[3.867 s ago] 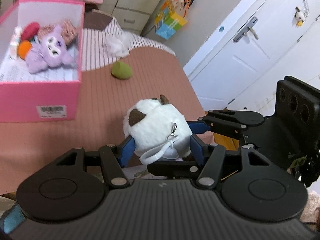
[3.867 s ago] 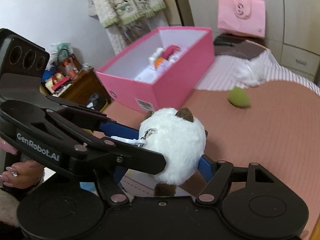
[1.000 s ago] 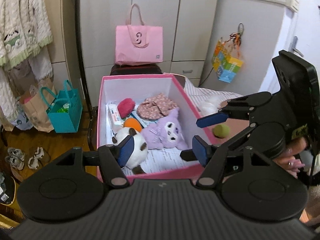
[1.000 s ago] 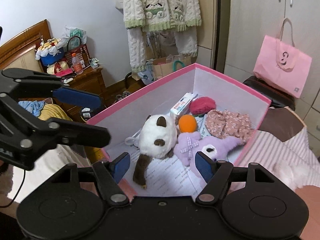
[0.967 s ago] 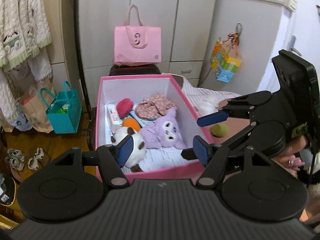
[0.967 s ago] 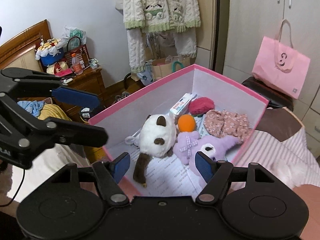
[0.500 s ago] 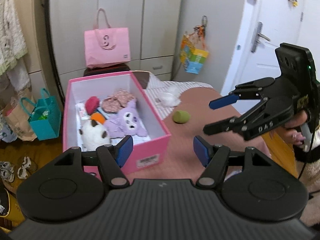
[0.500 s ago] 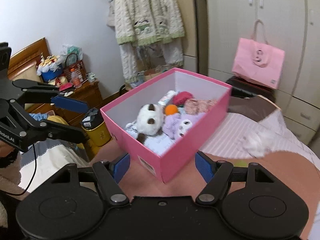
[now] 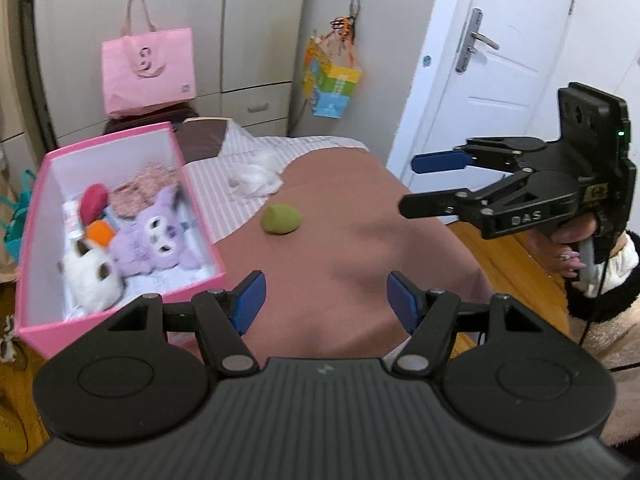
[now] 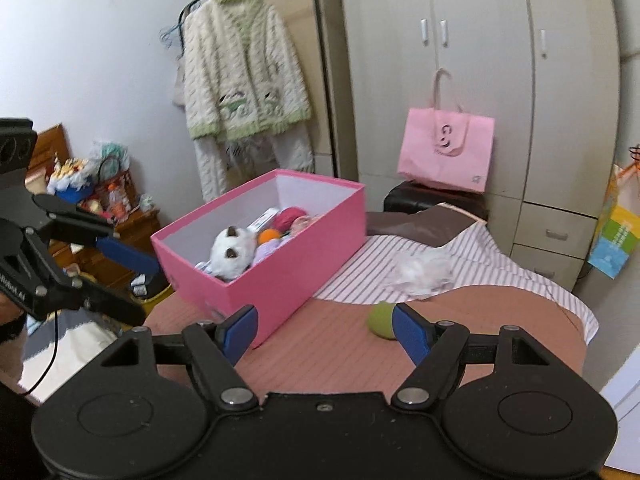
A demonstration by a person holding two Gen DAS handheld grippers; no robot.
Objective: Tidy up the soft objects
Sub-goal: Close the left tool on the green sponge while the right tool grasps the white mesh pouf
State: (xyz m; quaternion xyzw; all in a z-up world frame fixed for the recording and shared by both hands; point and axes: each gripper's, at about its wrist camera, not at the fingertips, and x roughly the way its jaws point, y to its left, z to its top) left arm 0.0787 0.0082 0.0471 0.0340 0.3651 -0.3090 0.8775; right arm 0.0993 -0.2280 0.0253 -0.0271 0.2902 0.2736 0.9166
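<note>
- Bed (image 9: 360, 248) with brown ribbed cover: soft, rumpled surface; anything pressed from above may sink or roll rather than sit still for a pinch
- Pink box (image 10: 288, 268) at the bed's edge, near the drop to the floor; an arm sweeping back with the next item could nudge it off, since it stands on soft bedding
- Box contents: white plush (image 10: 234, 254), purple plush (image 9: 158, 240), orange and red pieces crowded together; further drops may pile high and spill over the rim
- White fluffy item (image 9: 256, 178) on the striped sheet beyond the green one; loose, wispy shape, blurred, so a pinch could catch only a tuft and shed it in transit, or snag the sheet too
- Green soft ball (image 9: 281, 219) lies alone on the brown cover, right of the box, well apart from both tools; round, so closing off-centre could squirt it away toward the bed edge
- Left gripper (image 9: 326, 302): fingers apart, nothing between them, idle over the cover
- Right gripper (image 10: 324, 334): jaws opening, empty; green ball partly hidden behind its right finger, so alignment is hard to judge from that view
- Both tools close over the same bed; a shared reach risks a clash
</note>
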